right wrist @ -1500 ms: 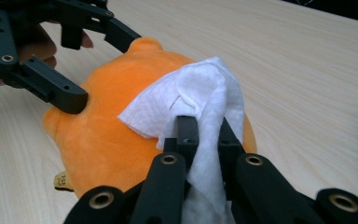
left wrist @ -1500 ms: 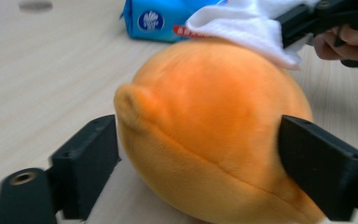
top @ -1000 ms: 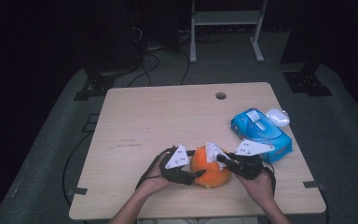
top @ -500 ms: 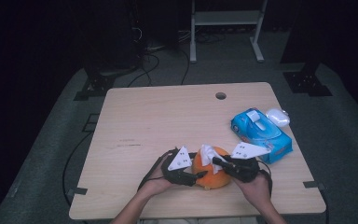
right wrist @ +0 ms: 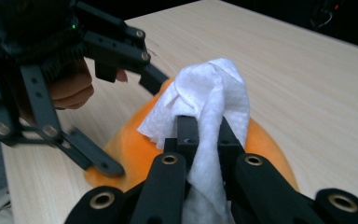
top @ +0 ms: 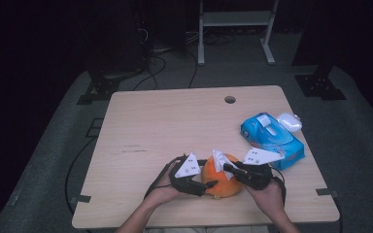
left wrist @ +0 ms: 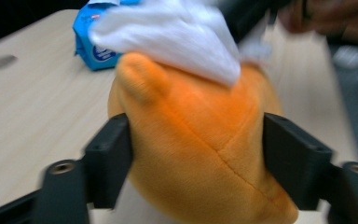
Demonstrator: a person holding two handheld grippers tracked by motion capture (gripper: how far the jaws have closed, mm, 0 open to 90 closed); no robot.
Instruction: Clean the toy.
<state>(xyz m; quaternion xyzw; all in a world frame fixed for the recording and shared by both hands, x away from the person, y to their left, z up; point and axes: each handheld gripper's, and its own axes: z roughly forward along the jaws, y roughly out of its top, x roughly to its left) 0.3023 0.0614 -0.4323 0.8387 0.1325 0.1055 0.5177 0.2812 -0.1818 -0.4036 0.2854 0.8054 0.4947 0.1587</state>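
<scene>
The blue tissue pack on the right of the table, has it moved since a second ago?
No. The blue tissue pack lies in the same spot by the table's right edge, with the small white thing at its far end as before.

Legible markings: none.
I find print only on the blue wipes pack (left wrist: 93,44), a dark oval label with white lettering, too blurred to read; its top (top: 267,131) is too small to make out.

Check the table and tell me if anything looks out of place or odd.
Nothing spilled or damaged. The blue wipes pack lies askew near the table's right edge, and a small white object rests against it.
</scene>
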